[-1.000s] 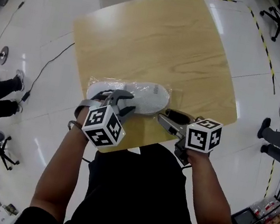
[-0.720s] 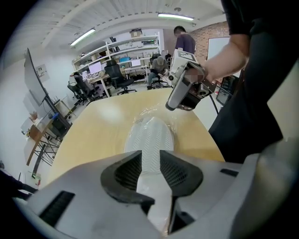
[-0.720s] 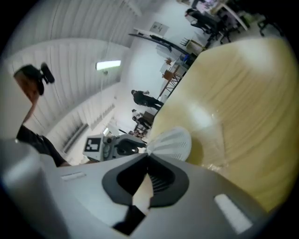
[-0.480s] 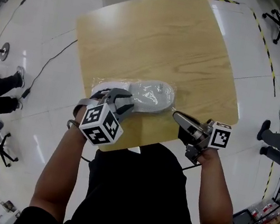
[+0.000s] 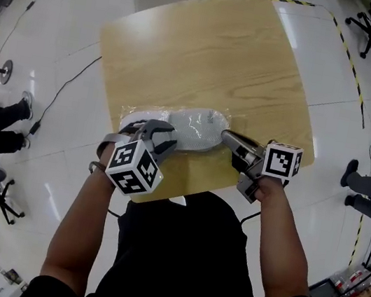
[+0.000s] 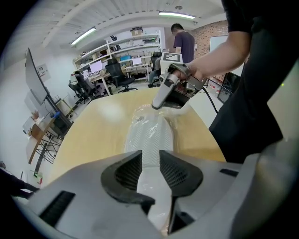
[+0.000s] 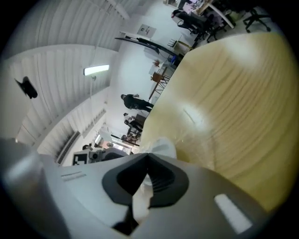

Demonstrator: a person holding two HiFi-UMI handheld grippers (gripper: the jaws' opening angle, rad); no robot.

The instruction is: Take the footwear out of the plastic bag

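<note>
one shoe point(image 5: 193, 126) in left hand-held gripper point(image 5: 156, 131); right hand-held gripper point(image 5: 225, 136) pinches bag point(image 6: 138, 113)

Glossy white floor point(image 5: 49, 156) (office chairs point(image 5: 367, 27), seemingly) surrounds wooden table point(image 5: 209, 56).

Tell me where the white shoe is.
Head view: the white shoe, in its plastic bag, lies by the wooden table's near edge, between the left gripper and right gripper.
</note>
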